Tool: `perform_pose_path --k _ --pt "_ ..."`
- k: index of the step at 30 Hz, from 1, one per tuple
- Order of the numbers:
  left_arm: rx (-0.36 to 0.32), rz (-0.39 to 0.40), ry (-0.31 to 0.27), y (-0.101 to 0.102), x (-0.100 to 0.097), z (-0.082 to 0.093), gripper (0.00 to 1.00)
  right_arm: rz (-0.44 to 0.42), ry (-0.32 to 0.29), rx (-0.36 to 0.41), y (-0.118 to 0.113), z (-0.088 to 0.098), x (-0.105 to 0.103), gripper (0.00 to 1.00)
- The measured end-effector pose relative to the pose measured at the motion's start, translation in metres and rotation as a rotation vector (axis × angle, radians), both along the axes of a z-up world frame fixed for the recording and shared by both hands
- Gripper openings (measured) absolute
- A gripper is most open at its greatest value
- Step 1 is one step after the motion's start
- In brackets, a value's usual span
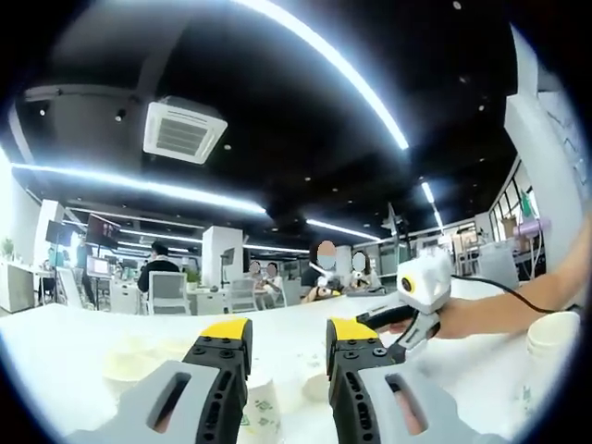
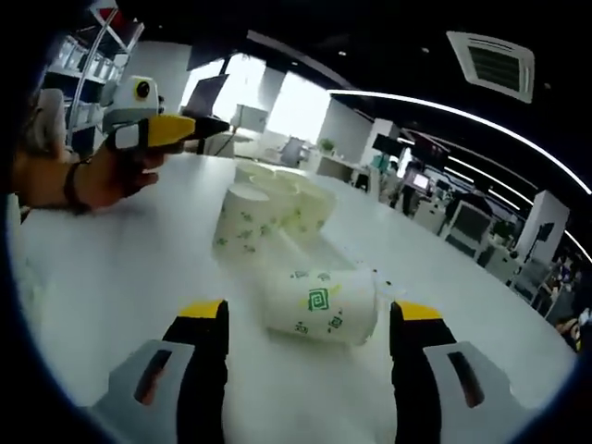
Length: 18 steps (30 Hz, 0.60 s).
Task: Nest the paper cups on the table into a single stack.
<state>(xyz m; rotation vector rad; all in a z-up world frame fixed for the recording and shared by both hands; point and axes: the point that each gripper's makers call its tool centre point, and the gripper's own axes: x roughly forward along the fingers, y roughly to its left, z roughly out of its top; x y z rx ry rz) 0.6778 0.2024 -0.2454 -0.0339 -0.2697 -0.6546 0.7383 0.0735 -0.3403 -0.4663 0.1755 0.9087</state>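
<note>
A white paper cup with green print (image 2: 319, 303) lies on its side on the white table (image 2: 120, 268), just beyond my right gripper (image 2: 312, 313), whose jaws stand wide open on either side of it. Behind it stand several more printed cups (image 2: 248, 217) in a close group. My left gripper (image 1: 289, 335) is open above the table, with a printed cup (image 1: 263, 412) low between its jaws and not gripped. A stack of cups (image 1: 552, 338) sits at the right edge. The right gripper (image 1: 421, 287) shows in a hand in the left gripper view. The left gripper (image 2: 157, 129) is raised in the right gripper view.
The white table (image 1: 55, 333) stretches wide, with blurred pale cups (image 1: 129, 361) at its left. A person's arm (image 1: 518, 310) reaches in from the right. Office desks, chairs and seated people (image 1: 159, 268) lie beyond the table's far edge.
</note>
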Motion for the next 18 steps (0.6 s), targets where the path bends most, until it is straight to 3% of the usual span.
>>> perform_pose_path --k 7,10,13,18 --pt "0.013 -0.009 -0.001 -0.008 -0.007 -0.002 0.34 -0.048 0.037 0.036 0.002 -0.012 0.02 0.77" --pt "0.013 -0.01 0.0 -0.007 -0.004 -0.001 0.34 -0.026 0.06 0.054 0.013 -0.02 0.013 0.76" --pt "0.012 -0.01 0.001 -0.004 0.0 -0.001 0.34 -0.019 0.043 0.025 0.014 -0.022 0.017 0.63" --pt "0.013 -0.014 0.0 -0.006 -0.003 -0.001 0.34 0.006 0.05 0.044 0.017 -0.016 0.011 0.62"
